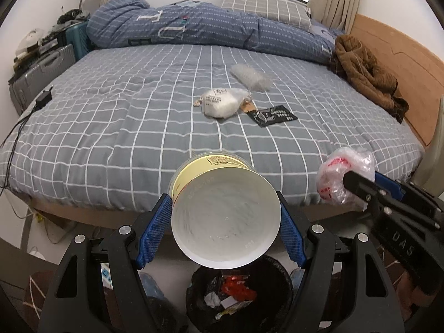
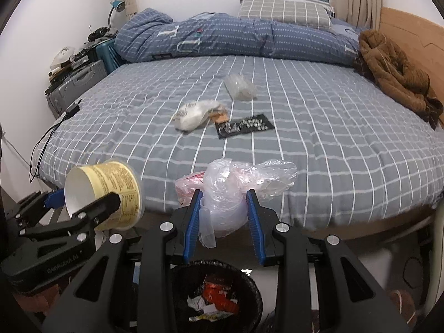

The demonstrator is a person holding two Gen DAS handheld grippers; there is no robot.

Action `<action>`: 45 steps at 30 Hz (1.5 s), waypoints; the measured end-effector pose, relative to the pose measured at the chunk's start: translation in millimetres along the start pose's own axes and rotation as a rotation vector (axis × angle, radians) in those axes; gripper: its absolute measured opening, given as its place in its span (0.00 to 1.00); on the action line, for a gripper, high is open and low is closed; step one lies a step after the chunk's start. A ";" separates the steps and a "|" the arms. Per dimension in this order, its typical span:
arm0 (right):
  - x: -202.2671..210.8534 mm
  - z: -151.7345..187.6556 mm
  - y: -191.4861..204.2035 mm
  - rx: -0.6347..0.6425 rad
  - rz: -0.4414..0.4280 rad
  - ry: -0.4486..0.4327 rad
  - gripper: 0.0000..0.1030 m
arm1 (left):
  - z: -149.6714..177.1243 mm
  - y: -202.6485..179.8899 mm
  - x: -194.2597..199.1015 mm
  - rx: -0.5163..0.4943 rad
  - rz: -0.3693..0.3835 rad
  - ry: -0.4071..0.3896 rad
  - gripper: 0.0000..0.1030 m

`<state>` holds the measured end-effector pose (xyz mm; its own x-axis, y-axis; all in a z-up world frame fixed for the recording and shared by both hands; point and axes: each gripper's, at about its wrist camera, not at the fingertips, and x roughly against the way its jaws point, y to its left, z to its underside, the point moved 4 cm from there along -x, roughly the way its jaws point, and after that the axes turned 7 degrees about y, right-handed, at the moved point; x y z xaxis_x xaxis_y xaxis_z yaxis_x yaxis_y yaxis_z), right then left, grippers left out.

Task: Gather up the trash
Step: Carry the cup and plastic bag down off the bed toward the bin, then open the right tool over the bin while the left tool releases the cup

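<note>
My left gripper (image 1: 225, 222) is shut on a yellow paper cup (image 1: 224, 216) held on its side, white bottom toward the camera; the same cup (image 2: 105, 194) shows at the left of the right wrist view. My right gripper (image 2: 224, 216) is shut on a crumpled clear plastic bag (image 2: 230, 191) with red print, also seen at right as bag (image 1: 341, 174). Both hang over the bed's near edge, above a black trash bin (image 1: 280, 274) (image 2: 252, 285) holding scraps. On the bed lie a white mask packet (image 1: 220, 102), a clear wrapper (image 1: 251, 77) and a black packet (image 1: 272, 115).
A grey checked bed (image 1: 111, 127) fills the view, with a folded blue duvet (image 1: 194, 25) and pillow at the back. A brown garment (image 1: 366, 69) lies by the wooden headboard at right. Suitcases (image 1: 41, 69) and a charger with cable (image 1: 43, 98) are at left.
</note>
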<state>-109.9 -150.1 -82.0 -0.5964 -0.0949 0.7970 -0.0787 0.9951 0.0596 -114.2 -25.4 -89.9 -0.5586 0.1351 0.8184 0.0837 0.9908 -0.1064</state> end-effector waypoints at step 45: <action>-110.2 124.9 -4.8 -0.035 0.062 0.398 0.31 | 123.2 28.9 -127.9 0.002 -0.023 0.394 0.69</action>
<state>-143.6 -147.8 -245.1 -0.2426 -0.0239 0.9698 -0.0208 0.9996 0.0194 -142.0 -12.9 -267.2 -0.2009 0.0993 0.9746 0.0726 0.9936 -0.0863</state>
